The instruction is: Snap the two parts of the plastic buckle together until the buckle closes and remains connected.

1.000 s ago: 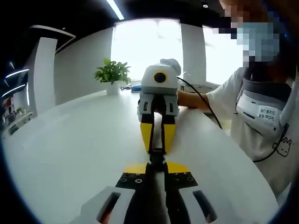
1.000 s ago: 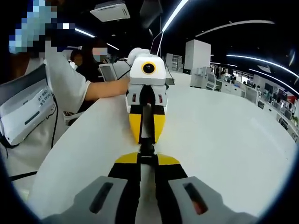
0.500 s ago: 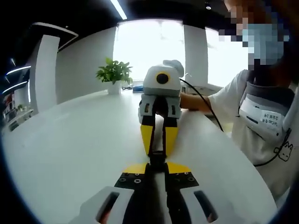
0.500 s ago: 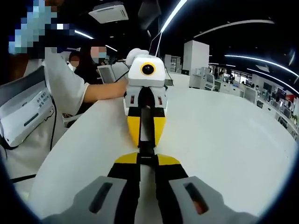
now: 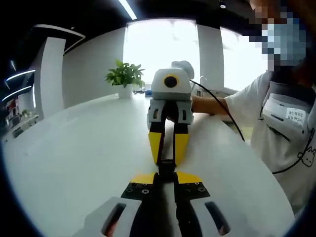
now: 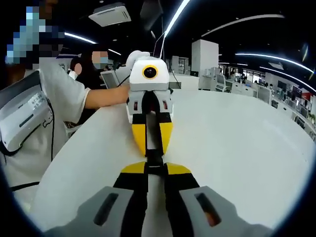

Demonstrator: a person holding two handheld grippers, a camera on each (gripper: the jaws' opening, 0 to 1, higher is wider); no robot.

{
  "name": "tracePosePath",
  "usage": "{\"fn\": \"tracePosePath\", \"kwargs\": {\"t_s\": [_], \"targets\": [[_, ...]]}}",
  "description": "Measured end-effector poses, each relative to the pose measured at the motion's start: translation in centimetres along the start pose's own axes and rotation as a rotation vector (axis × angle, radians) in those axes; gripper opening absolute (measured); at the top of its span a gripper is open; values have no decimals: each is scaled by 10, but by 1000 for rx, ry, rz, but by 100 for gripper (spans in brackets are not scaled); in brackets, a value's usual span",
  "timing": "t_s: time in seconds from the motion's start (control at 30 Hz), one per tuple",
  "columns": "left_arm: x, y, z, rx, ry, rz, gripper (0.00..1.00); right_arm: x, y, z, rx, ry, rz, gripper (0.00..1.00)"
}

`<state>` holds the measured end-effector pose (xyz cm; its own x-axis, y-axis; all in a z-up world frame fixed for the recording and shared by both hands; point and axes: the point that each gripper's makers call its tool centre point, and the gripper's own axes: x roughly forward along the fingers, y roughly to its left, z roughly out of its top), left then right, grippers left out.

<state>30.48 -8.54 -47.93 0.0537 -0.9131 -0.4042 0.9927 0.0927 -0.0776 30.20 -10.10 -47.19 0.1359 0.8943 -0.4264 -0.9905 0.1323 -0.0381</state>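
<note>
The two grippers face each other nose to nose over a white surface (image 5: 64, 158). In the left gripper view, the left gripper (image 5: 165, 174) rises from the bottom with its jaws drawn close together, their yellow-tipped ends pinching a small black buckle (image 5: 166, 167) part that sits right between them. Straight ahead of those jaws, the right gripper (image 5: 167, 157) points back toward the camera, its yellow jaws narrow and converging on the same dark piece, so the jaw tips of both grippers meet at the buckle. Whether the two buckle halves are fully latched cannot be told; the piece is small and mostly hidden between the jaws.

The right gripper view gives the mirror of this: the right gripper (image 6: 154, 168) has its jaws nearly closed at the bottom, the buckle (image 6: 153, 161) is held at their tips, and the left gripper (image 6: 152, 150) comes in from directly ahead with its jaws narrow on the other end.

Beyond the jaws in the left gripper view, a potted plant (image 5: 125, 79) stands on the far part of the surface, off to the left of the opposite gripper. A person (image 5: 284, 128) in a white shirt stands to the right of the jaws, a hand (image 5: 203, 104) behind the opposite gripper.
</note>
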Motion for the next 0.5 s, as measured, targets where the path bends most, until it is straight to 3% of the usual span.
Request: {"fn": "tracePosePath", "kwargs": {"t_s": [0.13, 0.5], "targets": [[4, 8, 2, -32, 4, -18, 11, -2, -10, -2, 41, -12, 25, 10], [8, 40, 6, -5, 27, -2, 11, 5, -41, -5, -11, 21, -15, 11]]}}
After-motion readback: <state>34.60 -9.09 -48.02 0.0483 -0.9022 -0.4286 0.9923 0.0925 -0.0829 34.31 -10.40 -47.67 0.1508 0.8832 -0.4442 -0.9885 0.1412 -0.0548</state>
